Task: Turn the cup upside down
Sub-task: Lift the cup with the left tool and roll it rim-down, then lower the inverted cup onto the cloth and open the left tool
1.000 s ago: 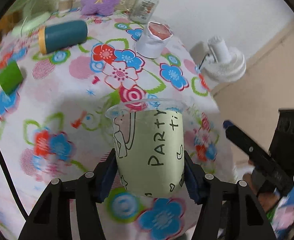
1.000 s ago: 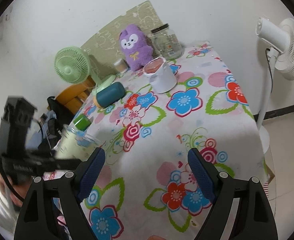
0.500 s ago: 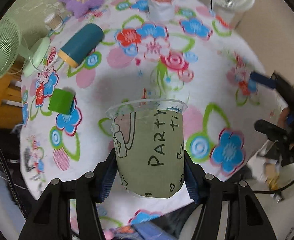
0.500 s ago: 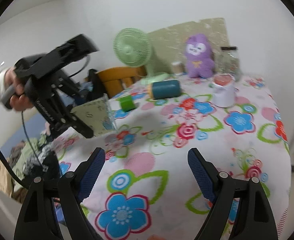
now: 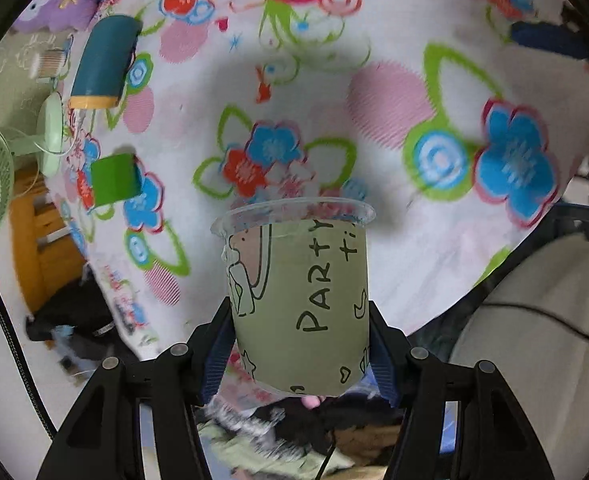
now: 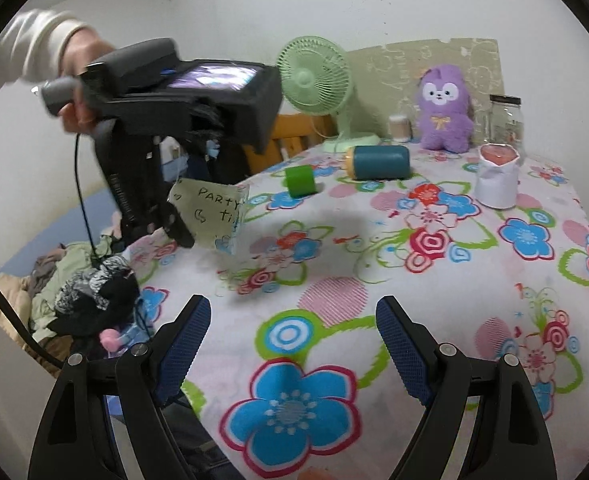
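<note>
A clear plastic cup (image 5: 298,300) with a pale green "PARTY" sleeve is held between my left gripper's blue pads (image 5: 299,352). The cup is in the air above the flowered tablecloth (image 5: 374,128), tipped so its open rim points down and sideways toward the table. In the right wrist view the same cup (image 6: 210,212) hangs from the left gripper (image 6: 174,228) at the table's left edge. My right gripper (image 6: 292,344) is open and empty, low over the near part of the table.
On the table: a small green cup (image 6: 300,180) on its side, a teal canister (image 6: 378,162) on its side, a white paper cup (image 6: 496,178), a glass jar (image 6: 504,120), a purple plush (image 6: 444,114) and a green desk fan (image 6: 314,74). Clothes lie left of the table.
My left gripper has lifted the cup and rotated it forward and down, so the view now looks down on the table. My right gripper has stayed open and swung to face the left gripper.
</note>
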